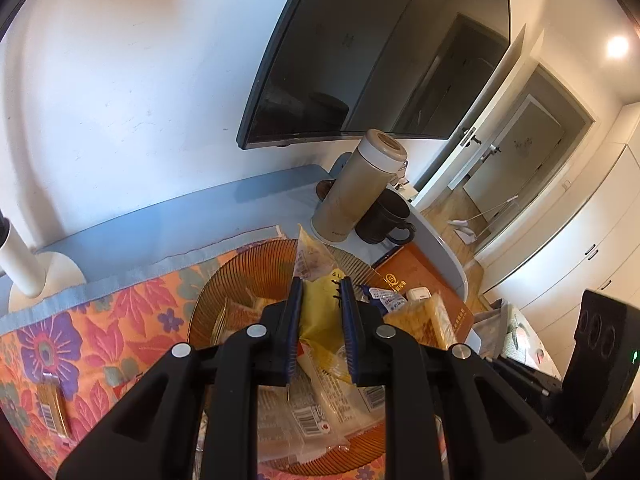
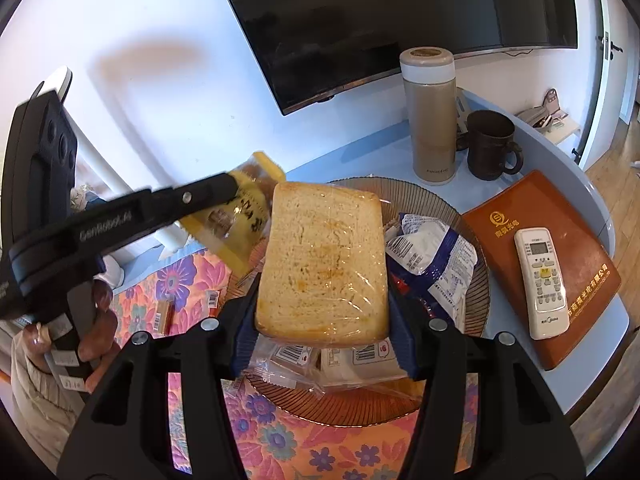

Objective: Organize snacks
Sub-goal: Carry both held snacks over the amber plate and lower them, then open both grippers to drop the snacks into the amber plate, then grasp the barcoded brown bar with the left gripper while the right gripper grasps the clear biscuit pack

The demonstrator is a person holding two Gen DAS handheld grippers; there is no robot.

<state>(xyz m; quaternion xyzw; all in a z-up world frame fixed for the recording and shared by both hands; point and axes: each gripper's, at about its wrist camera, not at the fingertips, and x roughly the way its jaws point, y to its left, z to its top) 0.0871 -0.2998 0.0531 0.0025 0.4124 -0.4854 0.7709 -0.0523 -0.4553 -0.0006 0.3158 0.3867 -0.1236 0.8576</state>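
Wrapped bread slice (image 2: 324,260) clamped upright between right jaws.

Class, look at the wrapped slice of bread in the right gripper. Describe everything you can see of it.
The wrapped bread slice is a thick, pale golden, roughly rectangular slab sealed in clear, shiny film. The right gripper clamps its lower sides between blue pads, holding it above the ribbed amber glass plate, broad face toward the camera. Other packets lie beneath it.

wall (image 1: 120,100): white | TV (image 1: 360,60): dark, wall-mounted | floor (image 1: 448,208): wood | ceiling light (image 1: 618,46): on
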